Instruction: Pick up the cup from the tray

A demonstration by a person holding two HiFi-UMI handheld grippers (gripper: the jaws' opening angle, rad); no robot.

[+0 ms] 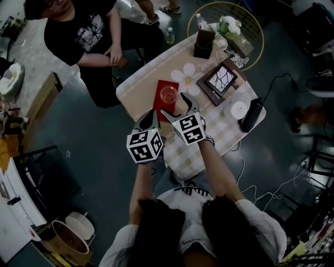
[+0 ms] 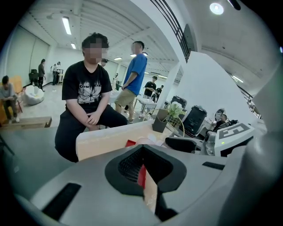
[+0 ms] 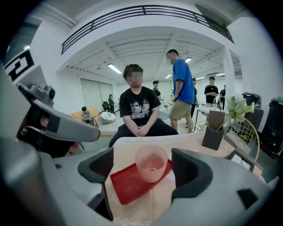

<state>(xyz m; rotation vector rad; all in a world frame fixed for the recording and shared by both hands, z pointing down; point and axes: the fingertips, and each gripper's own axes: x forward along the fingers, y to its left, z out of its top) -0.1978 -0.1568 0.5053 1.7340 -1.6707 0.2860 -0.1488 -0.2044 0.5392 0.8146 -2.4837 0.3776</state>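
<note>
Jaws of right gripper (image 3: 146,170) wide, pink translucent cup (image 3: 151,164) upright on red tray (image 3: 126,187), framed between them, untouched; left gripper (image 2: 142,170) jaws together, empty. Risk: off-centre advance, one jaw tips cup

A big open indoor hall, studio or lab-like. High above the right gripper (image 3: 146,167) are a white ceiling with strip lights (image 3: 114,68) and a balcony railing (image 3: 146,9). 1 seated person (image 3: 141,110) faces it, with standing people (image 3: 181,84) behind and a beanbag (image 3: 107,117) far ahead-left. Cables (image 1: 261,195) trail over the dark floor (image 1: 94,172) to its right.
</note>
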